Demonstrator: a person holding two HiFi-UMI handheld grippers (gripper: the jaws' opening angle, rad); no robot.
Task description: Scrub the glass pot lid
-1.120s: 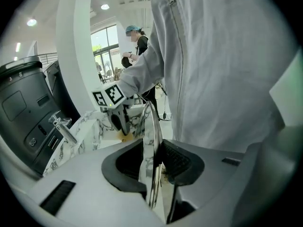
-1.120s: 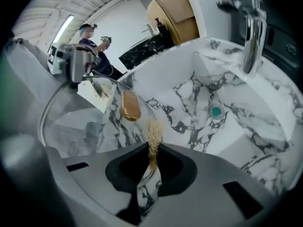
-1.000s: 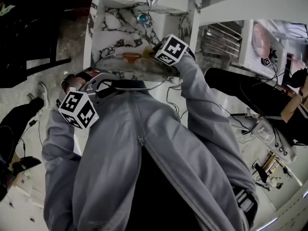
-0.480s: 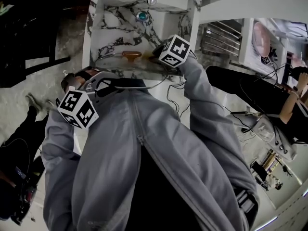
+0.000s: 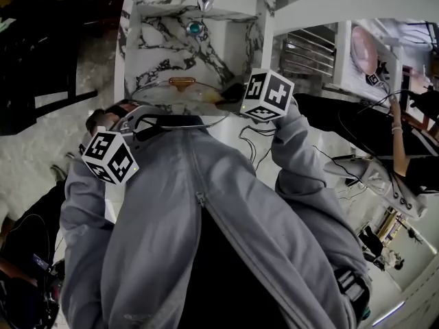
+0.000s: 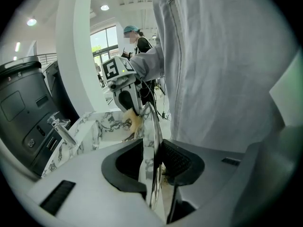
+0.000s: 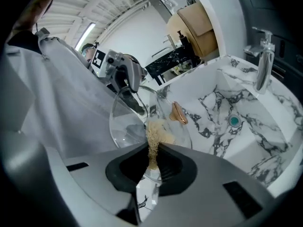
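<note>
The right claw [image 7: 152, 162] is closed on a tan scrub pad [image 7: 154, 138]. Over the last second it has been raised and carried to the right, away from the spot beside the knob [image 7: 178, 113]. The left claw [image 6: 154, 160] is kept clamped on the rim of the glass pot lid [image 7: 128, 122], which is held tilted over the marble sink [image 7: 246, 122]. One scrubbing stroke is judged ended. Whether the pad still touches the glass cannot be told.
</note>
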